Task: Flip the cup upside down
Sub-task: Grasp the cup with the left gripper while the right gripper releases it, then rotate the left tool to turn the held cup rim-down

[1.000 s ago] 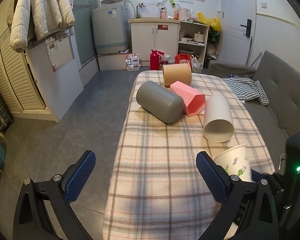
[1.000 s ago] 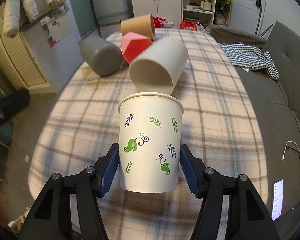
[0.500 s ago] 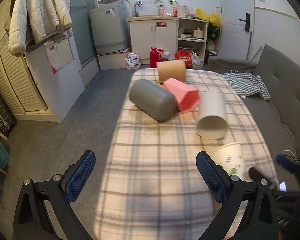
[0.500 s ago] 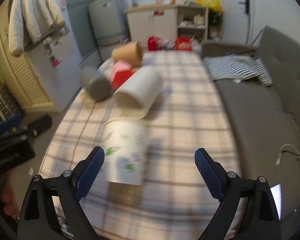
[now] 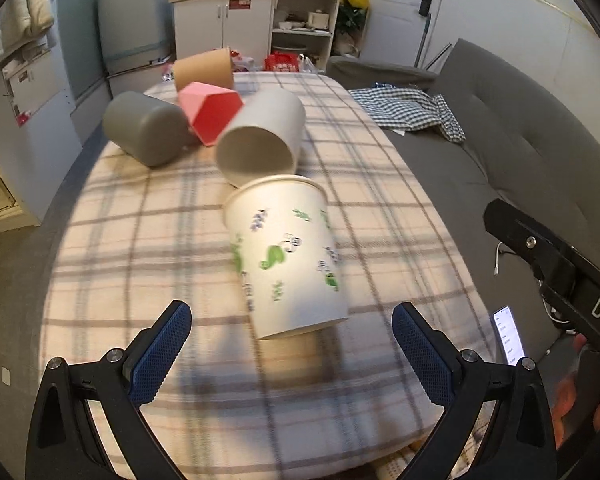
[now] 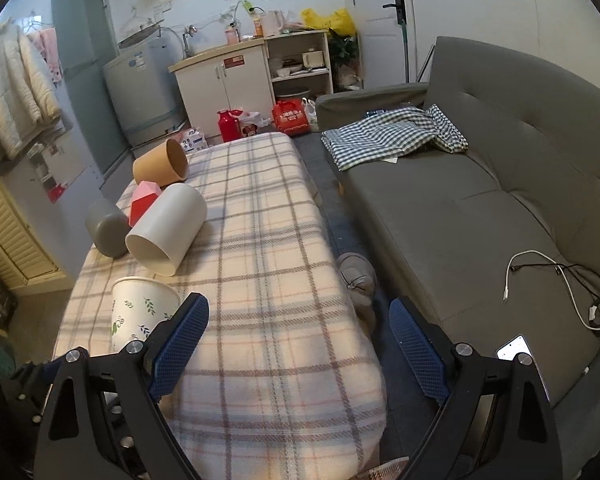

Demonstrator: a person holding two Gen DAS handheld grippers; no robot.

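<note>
Step in hand: approach to grasp. The cup (image 5: pixel 286 256) stands mouth up on the plaid tabletop (image 5: pixel 140 248), near the front edge, untouched by either tool. In the left view it appears tilted, but that may be lens distortion; in the right view it looks upright.

Left to right along the far half of the tabletop: grey cup (image 5: pixel 144 134) on its side near the left edge, pink box (image 5: pixel 212 114) touching it, brown cup (image 5: pixel 204 70) behind at the far edge, white cup (image 5: pixel 260 140) on its side with its mouth just behind the paper cup's rim.

Left gripper (image 5: pixel 292 354): jaws wide apart, holding nothing, aimed at the cup, which sits just ahead of and between the blue pads (image 5: pixel 160 354).

Right gripper (image 6: pixel 298 350): also spread wide and empty, pointed past the right edge of the tabletop toward the sofa (image 6: pixel 480 208); the cup lies beside its left pad, outside the gap.

Judgement: flip not yet begun. The next move calls for the left gripper to advance until the pads bracket the cup's mid-wall, close lightly (paper wall, likely to crush), lift clear, rotate half a turn, and set it down rim first. Keep clear of the white cup's mouth during the lift.
</note>
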